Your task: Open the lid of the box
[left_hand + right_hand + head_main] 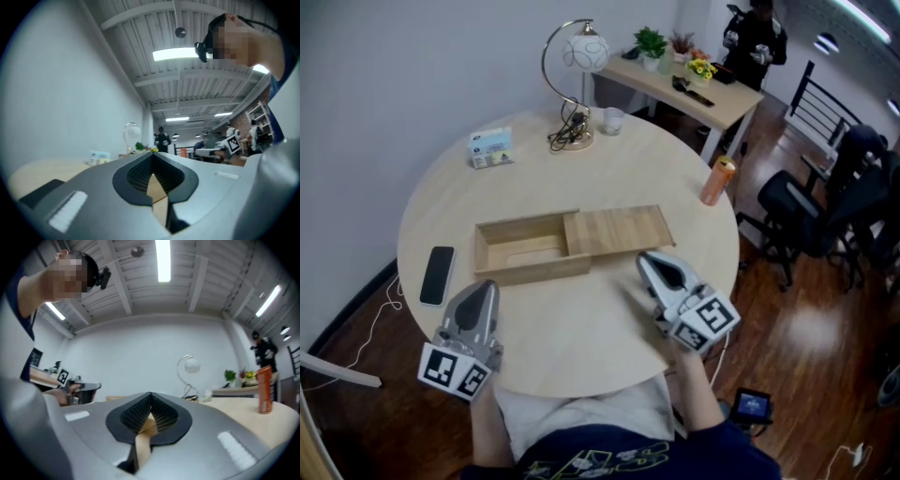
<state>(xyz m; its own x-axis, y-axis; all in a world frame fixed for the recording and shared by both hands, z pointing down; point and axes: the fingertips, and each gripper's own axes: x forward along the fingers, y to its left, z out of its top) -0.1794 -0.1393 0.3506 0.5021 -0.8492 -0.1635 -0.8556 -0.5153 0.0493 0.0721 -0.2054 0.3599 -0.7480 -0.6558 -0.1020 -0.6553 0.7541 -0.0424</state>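
Nearest me, my grey left gripper (483, 291) and grey right gripper (649, 262) both have jaws pressed together, empty, above the round pale wooden table (581, 342). Just beyond lies the shallow rectangular wooden box (525, 248), its flat lid (619, 230) sitting halfway off rightward.

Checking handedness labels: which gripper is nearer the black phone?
Left. The left gripper sits just beside the phone, on its right in the head view; the right gripper is far across the table, near the slid-open lid.
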